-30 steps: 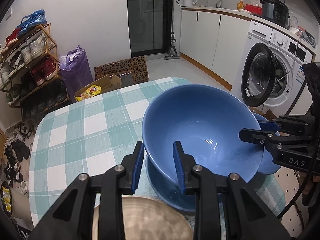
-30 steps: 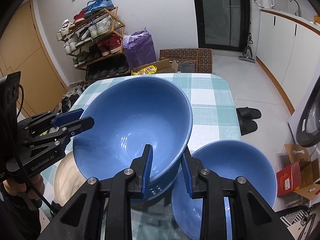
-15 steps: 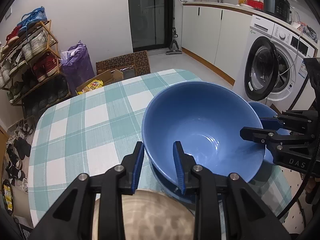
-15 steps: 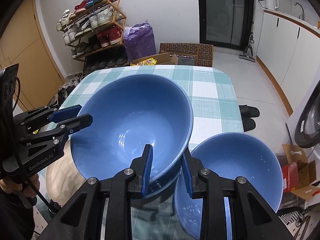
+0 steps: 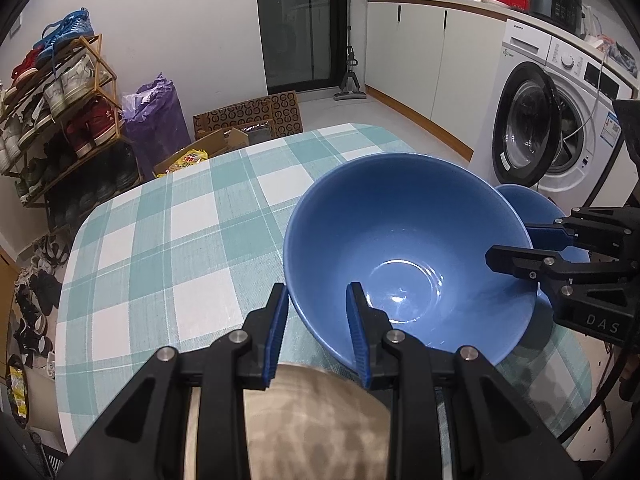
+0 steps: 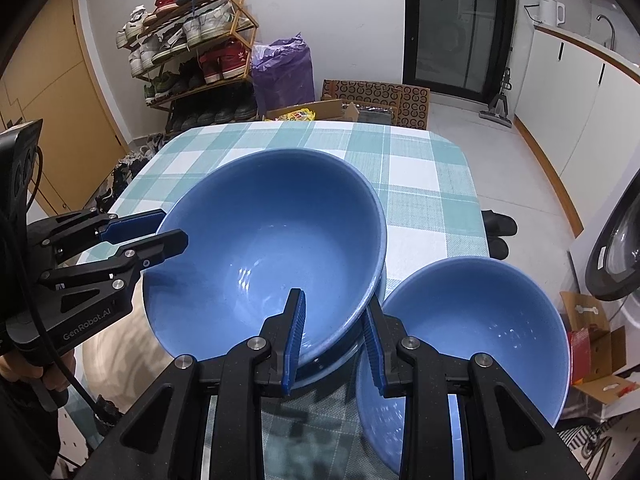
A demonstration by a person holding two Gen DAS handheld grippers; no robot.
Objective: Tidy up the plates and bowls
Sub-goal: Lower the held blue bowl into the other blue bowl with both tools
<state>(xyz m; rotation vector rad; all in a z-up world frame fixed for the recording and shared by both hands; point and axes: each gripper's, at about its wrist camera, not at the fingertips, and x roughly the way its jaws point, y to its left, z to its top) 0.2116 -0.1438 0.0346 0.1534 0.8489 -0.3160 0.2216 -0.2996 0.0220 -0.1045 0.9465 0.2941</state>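
Note:
A large blue bowl is held between both grippers over the checked table. My left gripper straddles its near rim, one finger inside and one outside. My right gripper straddles the opposite rim the same way. The bowl sits in another blue dish whose rim shows just beneath it. A second blue bowl stands on the table to the right. A beige plate lies under the left gripper.
The green-and-white checked tablecloth covers the table. A shoe rack, a purple bag and cardboard boxes stand on the floor beyond. A washing machine is to the right.
The large blue bowl has come down with both grippers and now nests low on the blue dish beneath it; that dish is almost hidden in the left wrist view.

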